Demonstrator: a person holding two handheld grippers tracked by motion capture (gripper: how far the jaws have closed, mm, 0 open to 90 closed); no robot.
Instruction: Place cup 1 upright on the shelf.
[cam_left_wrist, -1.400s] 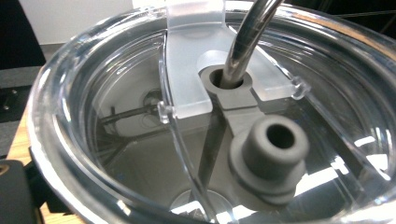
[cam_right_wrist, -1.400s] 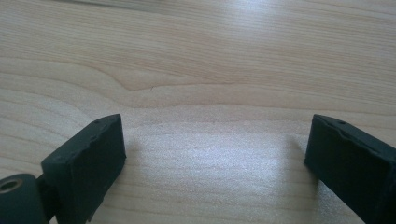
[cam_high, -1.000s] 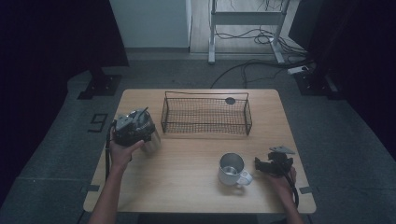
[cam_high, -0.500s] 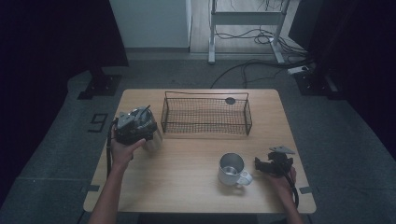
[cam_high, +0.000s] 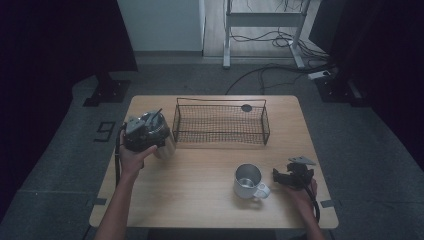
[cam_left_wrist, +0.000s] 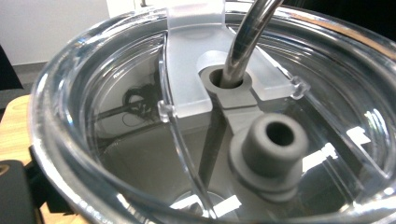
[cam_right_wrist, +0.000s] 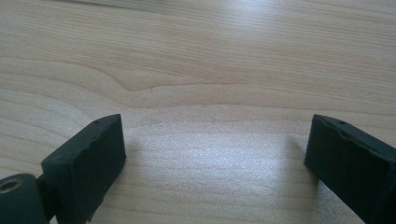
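Note:
A steel tumbler (cam_high: 165, 143) with a clear lid (cam_left_wrist: 140, 93) and a metal straw (cam_left_wrist: 247, 37) is at the table's left edge. My left gripper (cam_high: 145, 131) is shut on its top rim. In the left gripper view the lid is very close, and one black jaw shows at the bottom left. A white mug (cam_high: 247, 181) stands at the front right, its handle toward my right gripper (cam_high: 277, 176). That gripper rests on the wood just right of the mug. My right gripper (cam_right_wrist: 215, 140) stands open with bare wood between its pads (cam_right_wrist: 88, 158).
A black wire basket (cam_high: 220, 101) sits at the back middle of the wooden table (cam_high: 200, 200), with a small dark disc (cam_high: 246, 107) behind it. The dark floor around holds cables and stand legs.

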